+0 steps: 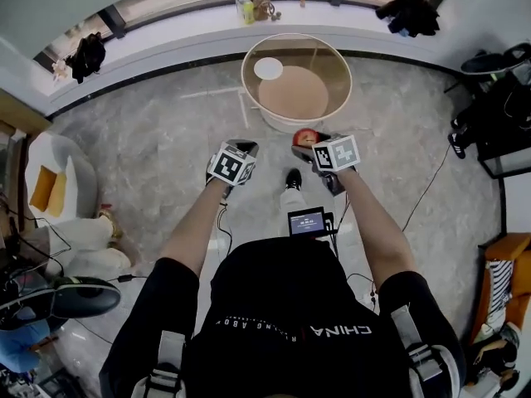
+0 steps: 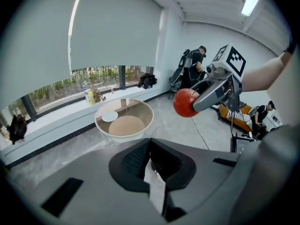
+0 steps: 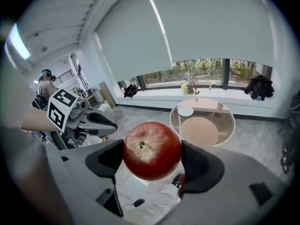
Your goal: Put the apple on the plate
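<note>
Closest to me is the round red apple, squeezed between the two dark jaws of my right gripper. The jaws are open just as wide as the apple and hold it by its sides, so it cannot drop while I carry it. My left gripper has its jaws almost pushed together and holds nothing. I think it just waits out of the way.

At the top middle of the head view stands the round glass table. The small white round plate lies on the table's upper left part. The apple hangs in the air just below the table's near edge in that picture. The grey stone floor around the table is open. I think I must go over the rim, then up and left to the plate.
</note>
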`<state>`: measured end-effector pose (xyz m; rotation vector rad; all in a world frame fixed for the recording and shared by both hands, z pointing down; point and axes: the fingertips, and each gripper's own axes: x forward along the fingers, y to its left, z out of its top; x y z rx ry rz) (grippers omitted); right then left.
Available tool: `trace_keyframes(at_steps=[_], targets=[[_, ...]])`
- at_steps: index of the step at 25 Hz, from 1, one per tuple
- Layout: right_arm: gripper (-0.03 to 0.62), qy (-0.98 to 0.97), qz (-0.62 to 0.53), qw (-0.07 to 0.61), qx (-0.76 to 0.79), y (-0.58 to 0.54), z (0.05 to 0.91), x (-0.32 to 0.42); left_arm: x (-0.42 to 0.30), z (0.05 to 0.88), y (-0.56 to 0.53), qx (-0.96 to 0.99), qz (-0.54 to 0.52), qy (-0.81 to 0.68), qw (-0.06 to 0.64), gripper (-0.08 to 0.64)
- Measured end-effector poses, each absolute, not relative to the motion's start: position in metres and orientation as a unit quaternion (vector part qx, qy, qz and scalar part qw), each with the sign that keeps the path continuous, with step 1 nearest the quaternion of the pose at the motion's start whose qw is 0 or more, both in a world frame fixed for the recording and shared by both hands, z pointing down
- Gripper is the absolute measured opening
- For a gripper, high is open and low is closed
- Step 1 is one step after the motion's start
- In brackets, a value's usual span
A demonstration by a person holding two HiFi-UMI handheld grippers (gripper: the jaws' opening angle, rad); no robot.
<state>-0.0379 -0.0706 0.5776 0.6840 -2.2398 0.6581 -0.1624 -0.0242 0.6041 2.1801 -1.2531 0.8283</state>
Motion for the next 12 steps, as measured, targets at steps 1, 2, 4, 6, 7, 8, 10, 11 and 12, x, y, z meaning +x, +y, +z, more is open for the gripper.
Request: trace_keyframes(at_steps=[1,2,4,6,7,8,10,11,12], targets=[[0.408,-0.866,0.252,0.347,0.258,-0.093,0.579,-0.044,-0.167,0.604,-0.044,0.795,0.302,-0.464,0.246,0.017],[0.408,-0.868,0.251,0.347,0.252,-0.116,0.579,-0.052,-0.173,0.604,-0.065,0.791,0.301,-0.471,0.249,0.017],[0.408,-0.873,0.249,0.344,0.24,-0.161,0.578,-0.069,-0.186,0.603,-0.106,0.781,0.3,-0.485,0.254,0.017],[0.408,-0.876,0.245,0.346,0.229,-0.205,0.576,-0.082,-0.194,0.601,-0.149,0.775,0.304,-0.49,0.259,0.017],[0.408,-0.877,0.242,0.349,0.224,-0.227,0.576,-0.086,-0.196,0.599,-0.17,0.773,0.307,-0.49,0.261,0.017],[0.408,-0.878,0.241,0.351,0.219,-0.25,0.574,-0.089,-0.198,0.598,-0.192,0.771,0.309,-0.491,0.262,0.017],[0.408,-0.879,0.242,0.352,0.21,-0.294,0.57,-0.097,-0.203,0.591,-0.237,0.766,0.308,-0.497,0.266,0.017],[0.408,-0.88,0.244,0.352,0.205,-0.315,0.567,-0.1,-0.205,0.587,-0.258,0.764,0.305,-0.501,0.268,0.017],[0.408,-0.88,0.245,0.353,0.201,-0.334,0.565,-0.103,-0.206,0.584,-0.278,0.763,0.303,-0.503,0.27,0.017]])
